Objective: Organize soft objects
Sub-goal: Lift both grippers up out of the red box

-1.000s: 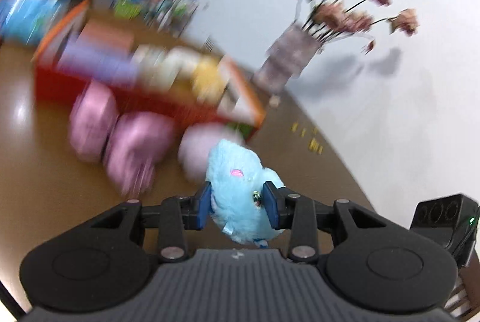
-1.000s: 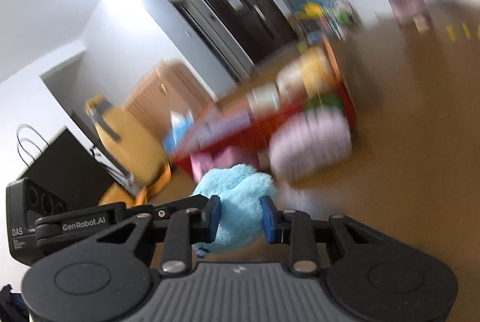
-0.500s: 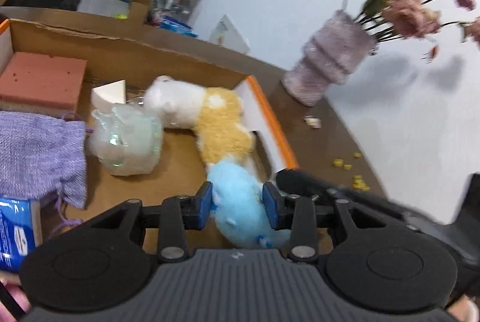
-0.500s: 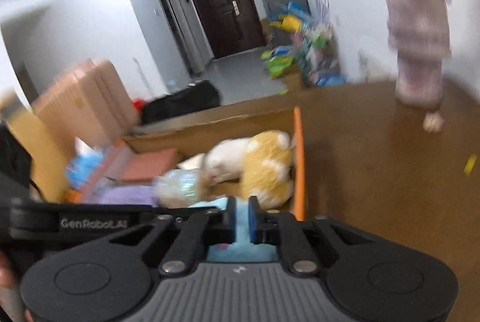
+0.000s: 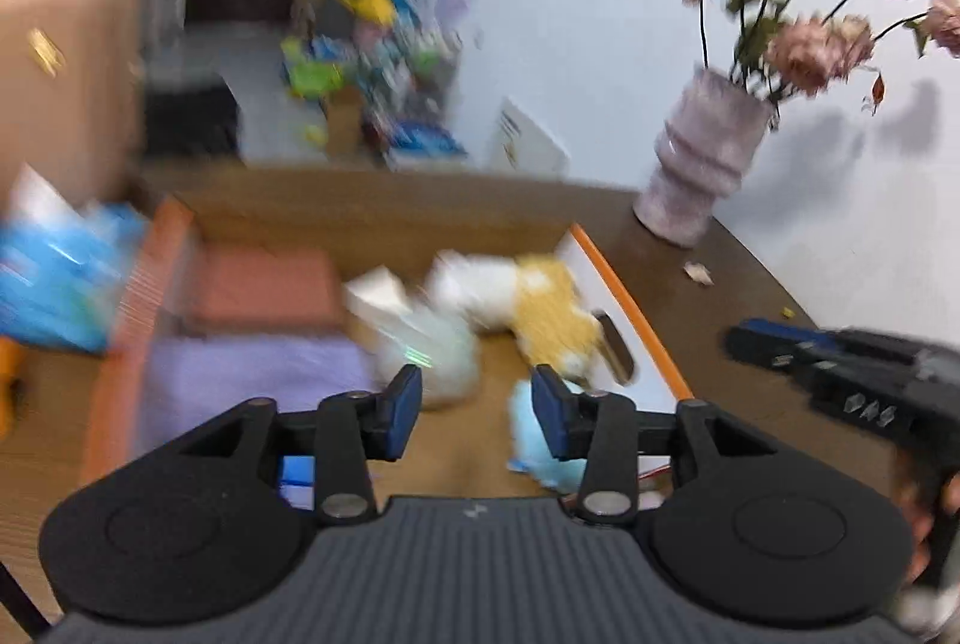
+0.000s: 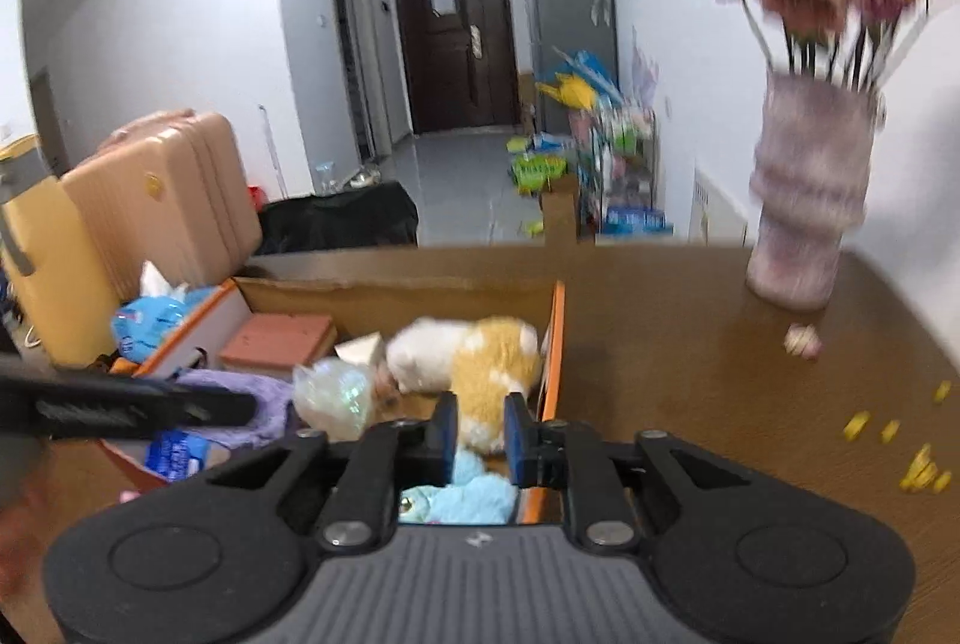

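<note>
Left claw: spread wide, holding nothing.
Right claw: narrowly parted, empty.
Blue plush toy: inside the cardboard box (orange-edged), just beneath both claws, beside the yellow-and-white plush.

The right claw hangs parted over the cardboard box on the counter. A blue plush lies beneath it, beside a yellow-and-white plush. A vase stands well apart.

Left claw gapes wide at lower centre; right claw stands parted at lower centre, both empty.
</note>
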Available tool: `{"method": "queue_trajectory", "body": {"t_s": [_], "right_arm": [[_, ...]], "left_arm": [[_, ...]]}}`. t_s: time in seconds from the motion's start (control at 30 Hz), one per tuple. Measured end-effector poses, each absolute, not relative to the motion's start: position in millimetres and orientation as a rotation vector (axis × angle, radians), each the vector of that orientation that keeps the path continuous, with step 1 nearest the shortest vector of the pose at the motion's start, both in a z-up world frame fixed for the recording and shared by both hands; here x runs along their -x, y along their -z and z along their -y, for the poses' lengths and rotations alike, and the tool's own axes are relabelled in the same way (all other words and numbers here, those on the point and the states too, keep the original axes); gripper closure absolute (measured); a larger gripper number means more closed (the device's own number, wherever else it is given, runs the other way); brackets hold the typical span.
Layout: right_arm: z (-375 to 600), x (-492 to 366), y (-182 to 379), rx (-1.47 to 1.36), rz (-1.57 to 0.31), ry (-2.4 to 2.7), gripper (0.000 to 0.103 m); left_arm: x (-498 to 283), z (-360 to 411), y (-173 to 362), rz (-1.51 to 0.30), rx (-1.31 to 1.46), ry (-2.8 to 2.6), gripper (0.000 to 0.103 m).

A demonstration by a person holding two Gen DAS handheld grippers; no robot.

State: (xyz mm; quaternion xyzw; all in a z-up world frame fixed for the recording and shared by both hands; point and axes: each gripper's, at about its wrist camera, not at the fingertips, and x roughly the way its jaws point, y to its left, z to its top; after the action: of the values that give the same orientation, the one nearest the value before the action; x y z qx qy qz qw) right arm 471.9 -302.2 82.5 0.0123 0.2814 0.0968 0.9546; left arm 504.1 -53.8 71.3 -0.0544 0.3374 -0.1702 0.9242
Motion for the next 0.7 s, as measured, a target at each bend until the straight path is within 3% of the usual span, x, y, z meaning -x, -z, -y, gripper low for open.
{"method": "queue_trajectory", "body": {"t_s": [0.03, 0.07, 0.1, 0.13, 0.2, 0.23, 0.7], "right_arm": [[301.9, -463.5, -91.2, -0.004, -0.556, -0.196, 0.076], [300.8, -452.6, -100.1, 0.023, -0.536, -0.199, 0.064], [301.0, -442.5, -106.0, 0.039, -0.510, -0.198, 0.051], [300.1, -431.3, -110.9, 0.055, -0.473, -0.191, 0.046], [296.0, -407.4, -117.6, 0.094, -0.379, -0.164, 0.022], [293.7, -397.9, -119.2, 0.107, -0.342, -0.157, 0.018], [266.1, -305.3, -134.9, 0.060, -0.216, -0.153, 0.014]], "left_arm": [[-491.7, 44.3, -83.7, -0.656, 0.074, 0.314, 0.048], [-477.0, 33.9, -94.3, -0.614, 0.032, 0.270, 0.035], [-462.0, 24.1, -102.8, -0.569, -0.001, 0.225, 0.031], [-446.0, 14.4, -109.5, -0.521, -0.031, 0.178, 0.031], [-414.3, -5.9, -118.6, -0.420, -0.064, 0.107, 0.014], [-399.9, -14.0, -120.3, -0.368, -0.063, 0.076, 0.010], [-295.9, -47.3, -131.8, -0.239, -0.082, 0.010, 0.004]]}}
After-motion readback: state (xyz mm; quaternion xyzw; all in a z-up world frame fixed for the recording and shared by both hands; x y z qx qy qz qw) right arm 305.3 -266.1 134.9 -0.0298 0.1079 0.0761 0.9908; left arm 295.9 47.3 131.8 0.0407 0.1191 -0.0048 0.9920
